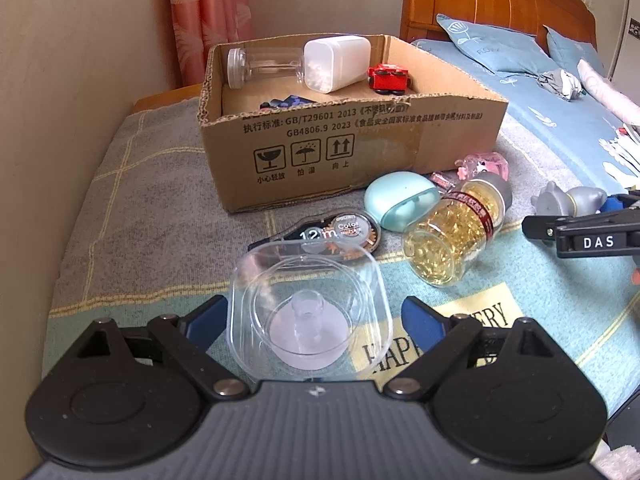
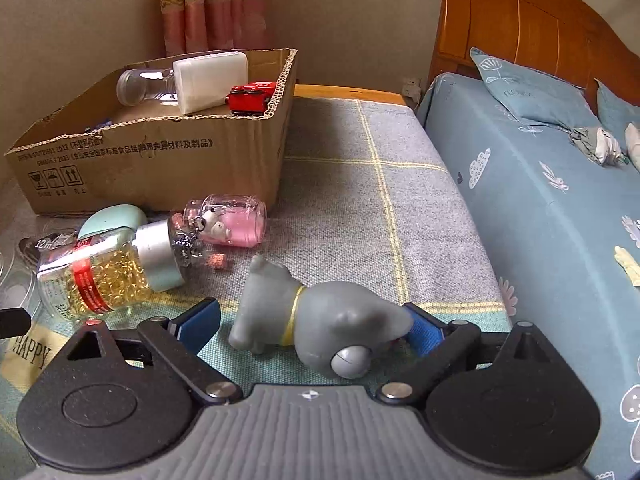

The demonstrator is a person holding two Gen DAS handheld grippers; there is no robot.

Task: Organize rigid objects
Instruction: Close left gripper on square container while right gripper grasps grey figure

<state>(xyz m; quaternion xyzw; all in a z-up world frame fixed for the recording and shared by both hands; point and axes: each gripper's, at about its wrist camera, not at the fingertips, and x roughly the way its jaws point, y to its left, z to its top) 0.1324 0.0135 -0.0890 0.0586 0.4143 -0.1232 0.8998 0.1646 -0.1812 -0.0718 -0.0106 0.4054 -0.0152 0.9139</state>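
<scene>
My left gripper [image 1: 314,312] is shut on a clear plastic container [image 1: 308,312] with a round white piece inside, a blue pad on each side of it. In the right wrist view, a grey toy animal [image 2: 320,312] lies on its side on the blanket between the fingers of my right gripper [image 2: 312,320]. That gripper is open: the right pad is at the toy's head and the left pad stands clear of it. Farther back sits the cardboard box [image 1: 320,116], holding a clear jar [image 1: 264,68], a white container [image 1: 336,60] and a red toy car [image 1: 388,78].
Loose on the blanket lie a bottle of yellow capsules [image 1: 448,236], a mint-green case [image 1: 400,200], a correction-tape dispenser [image 1: 344,232] and a pink jar [image 2: 236,224]. A bed with blue sheets [image 2: 540,220] rises on the right. A wall and curtain stand behind the box.
</scene>
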